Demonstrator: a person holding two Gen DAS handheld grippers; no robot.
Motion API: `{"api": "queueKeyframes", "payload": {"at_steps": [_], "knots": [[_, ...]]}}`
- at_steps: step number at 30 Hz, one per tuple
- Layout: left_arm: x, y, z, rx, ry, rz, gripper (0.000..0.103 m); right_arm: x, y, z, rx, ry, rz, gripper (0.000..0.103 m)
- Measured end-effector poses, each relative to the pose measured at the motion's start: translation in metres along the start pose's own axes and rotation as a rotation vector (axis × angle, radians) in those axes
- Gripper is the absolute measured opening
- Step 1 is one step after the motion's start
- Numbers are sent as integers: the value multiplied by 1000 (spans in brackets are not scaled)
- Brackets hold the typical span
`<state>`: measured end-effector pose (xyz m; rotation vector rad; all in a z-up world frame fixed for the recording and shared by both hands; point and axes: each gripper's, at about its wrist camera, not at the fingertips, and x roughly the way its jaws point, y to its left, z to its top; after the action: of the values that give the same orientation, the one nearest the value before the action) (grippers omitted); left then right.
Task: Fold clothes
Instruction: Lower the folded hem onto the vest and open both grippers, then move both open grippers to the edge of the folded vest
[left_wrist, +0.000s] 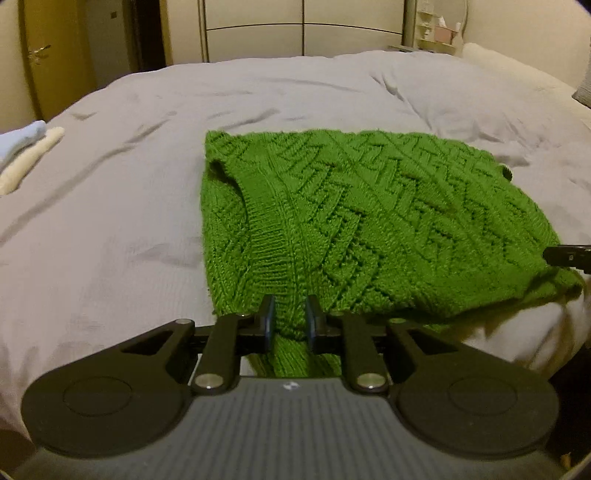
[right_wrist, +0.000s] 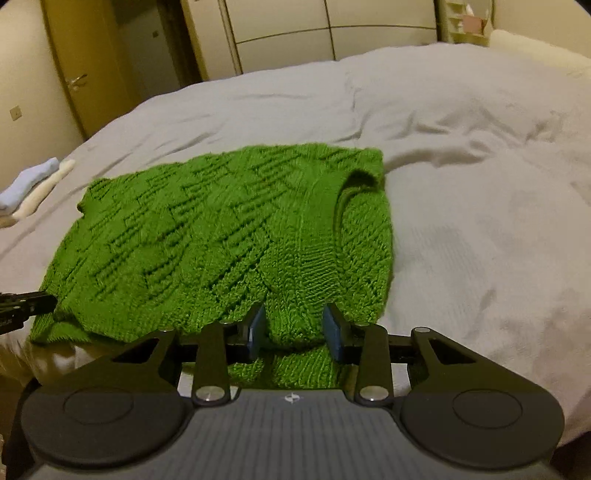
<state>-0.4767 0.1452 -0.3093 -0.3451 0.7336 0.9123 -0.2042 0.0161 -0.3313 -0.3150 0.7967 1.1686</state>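
A green cable-knit sweater (left_wrist: 351, 218) lies folded on the grey bed cover (left_wrist: 110, 221), its near edge hanging toward me. My left gripper (left_wrist: 290, 321) is shut on the sweater's near left edge, knit bunched between the fingers. In the right wrist view the same sweater (right_wrist: 221, 243) spreads left, and my right gripper (right_wrist: 295, 332) is shut on its near right edge, a thick fold of knit between the blue pads (right_wrist: 332, 332). Each gripper's tip shows at the other view's side edge: the right one (left_wrist: 569, 256), the left one (right_wrist: 26, 304).
Folded pale blue and cream clothes (left_wrist: 26, 155) lie at the bed's left edge, also in the right wrist view (right_wrist: 33, 188). A wardrobe (left_wrist: 303, 33) and a door (left_wrist: 55, 62) stand beyond the bed. A pillow (left_wrist: 517, 70) lies at the far right.
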Motion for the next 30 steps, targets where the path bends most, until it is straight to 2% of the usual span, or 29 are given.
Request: {"api": "queueKeyframes", "payload": {"at_steps": [4,6,8,10,12,15,19,30], "knots": [[-12,-2,5,-14,26,39,18,-14,4,0,20,-9,-24,52],[-17,-4,1,-17,34,48,20,-17,5,-2,37,-7,-28,61],[-18,-8,-1,-14,56,70,21,-21,5,-4,55,-5,-33,65],[-19,-12,-4,-10,82,93,25,-24,5,-6,72,-2,-37,66],[-21,-14,-5,-13,97,112,30,-28,5,-9,90,0,-42,77],[-27,-17,-5,-12,105,130,34,-33,6,-12,113,4,-49,87],[-34,-22,-2,-1,93,146,41,-34,7,-13,114,19,-61,88],[-38,-23,1,4,96,166,49,-38,12,-15,116,61,-96,89]]}}
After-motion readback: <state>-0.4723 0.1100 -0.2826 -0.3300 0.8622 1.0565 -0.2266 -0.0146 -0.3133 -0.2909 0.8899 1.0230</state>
